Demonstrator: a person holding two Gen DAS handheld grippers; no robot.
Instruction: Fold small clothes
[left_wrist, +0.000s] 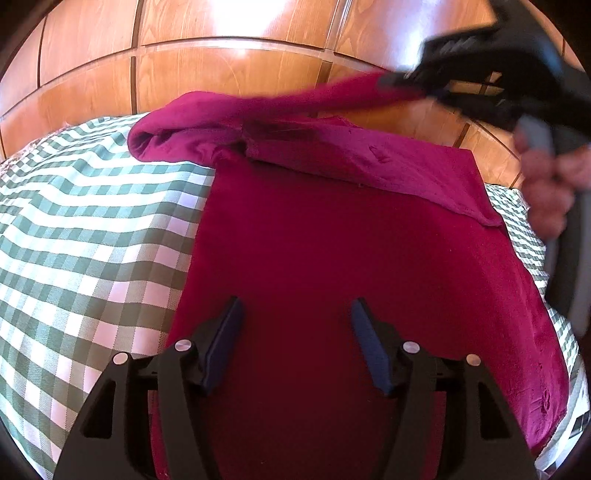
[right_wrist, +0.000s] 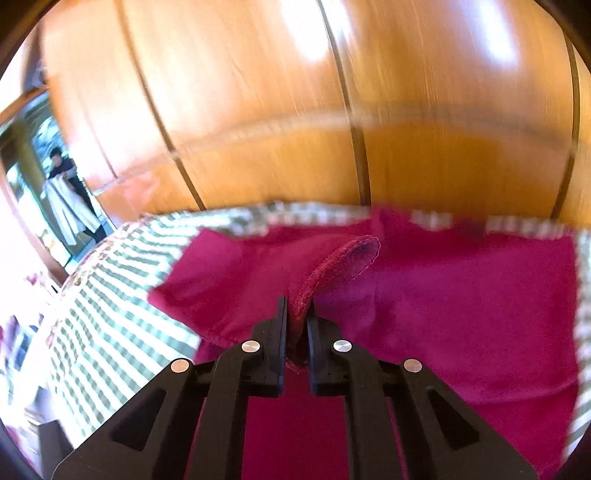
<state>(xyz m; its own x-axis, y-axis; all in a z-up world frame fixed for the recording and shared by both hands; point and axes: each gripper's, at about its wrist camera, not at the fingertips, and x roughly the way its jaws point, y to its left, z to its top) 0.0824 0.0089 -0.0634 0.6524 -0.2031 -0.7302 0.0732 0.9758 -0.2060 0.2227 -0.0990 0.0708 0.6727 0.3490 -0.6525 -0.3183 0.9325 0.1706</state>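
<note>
Checked cloth at left, magenta garment spread on it, long axis running away from the cameras. Left gripper over near hem, jaws apart, nothing between. Right gripper clamped on stitched sleeve edge, lifted, nearer the fold.

A magenta fleece garment is spread flat beneath the open left gripper. Its hemmed sleeve cuff is pinched and lifted by the right gripper.
</note>
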